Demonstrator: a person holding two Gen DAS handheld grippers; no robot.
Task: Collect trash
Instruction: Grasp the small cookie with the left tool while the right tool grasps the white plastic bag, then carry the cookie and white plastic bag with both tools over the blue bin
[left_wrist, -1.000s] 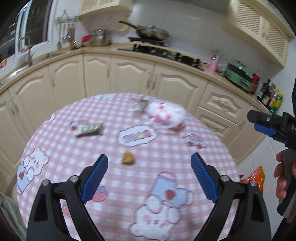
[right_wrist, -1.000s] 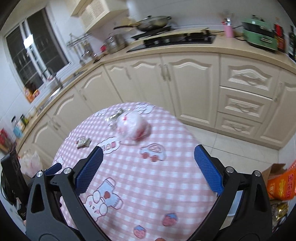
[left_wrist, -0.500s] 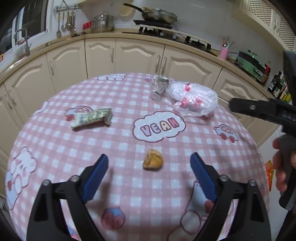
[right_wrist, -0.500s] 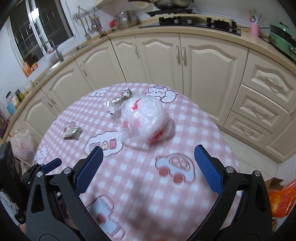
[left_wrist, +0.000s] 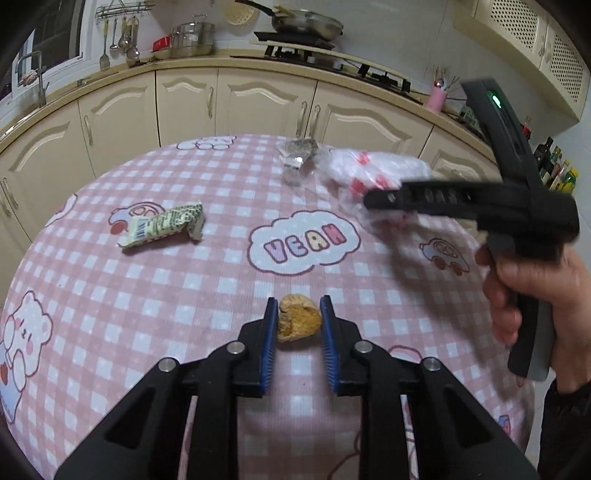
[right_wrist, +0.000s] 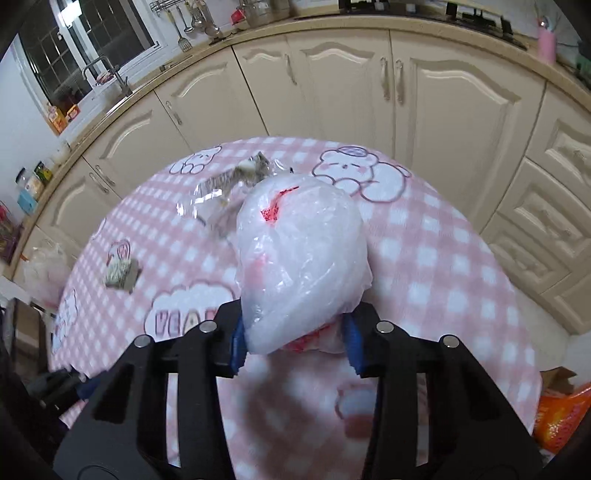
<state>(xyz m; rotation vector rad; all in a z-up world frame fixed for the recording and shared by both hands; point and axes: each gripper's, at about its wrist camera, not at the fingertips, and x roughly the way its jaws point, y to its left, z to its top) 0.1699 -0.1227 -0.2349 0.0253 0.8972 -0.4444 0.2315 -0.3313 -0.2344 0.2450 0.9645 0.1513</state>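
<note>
Both jaws have just been closing: left gripper (left_wrist: 295, 314) pinches the food scrap (left_wrist: 298, 322), right gripper (right_wrist: 295, 332) clamps the plastic bag (right_wrist: 301, 258)

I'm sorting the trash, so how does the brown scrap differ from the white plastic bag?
The brown scrap is small, solid and lumpy; the plastic bag is far bigger, crinkled and see-through white with red print. The scrap sits between the left gripper's pads; the bag bulges between the right gripper's. Both grippers have just been closing.

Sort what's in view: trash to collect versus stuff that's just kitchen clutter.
Trash on the table:
- brown food scrap
- white plastic bag
- green-and-white wrapper
- crumpled clear wrapper

Just lying about:
- pink cup
- frying pan
- steel pot
</note>
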